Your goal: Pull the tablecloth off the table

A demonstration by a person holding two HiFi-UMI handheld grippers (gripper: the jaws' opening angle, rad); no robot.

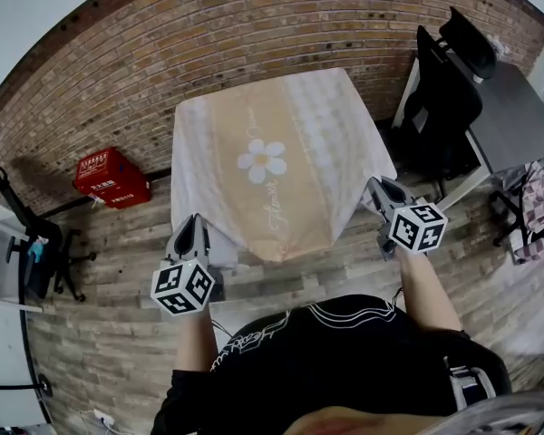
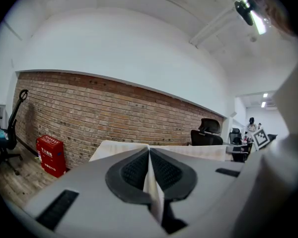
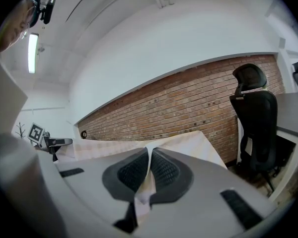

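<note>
A peach and white tablecloth (image 1: 272, 166) with a daisy print covers a small square table against the brick wall. Its near corners are drawn toward me. My left gripper (image 1: 192, 236) is shut on the near left corner, and the cloth (image 2: 151, 182) shows as a thin fold pinched between the black pads. My right gripper (image 1: 381, 194) is shut on the near right corner, with the cloth (image 3: 148, 180) squeezed between its pads. The near edge of the cloth hangs loose between the two grippers.
A brick wall (image 1: 208, 34) runs behind the table. A red box (image 1: 111, 178) stands on the floor at the left, beside a black chair base (image 1: 36, 243). A black office chair (image 1: 444, 98) and a grey desk (image 1: 517, 116) stand at the right. Wood plank floor lies below.
</note>
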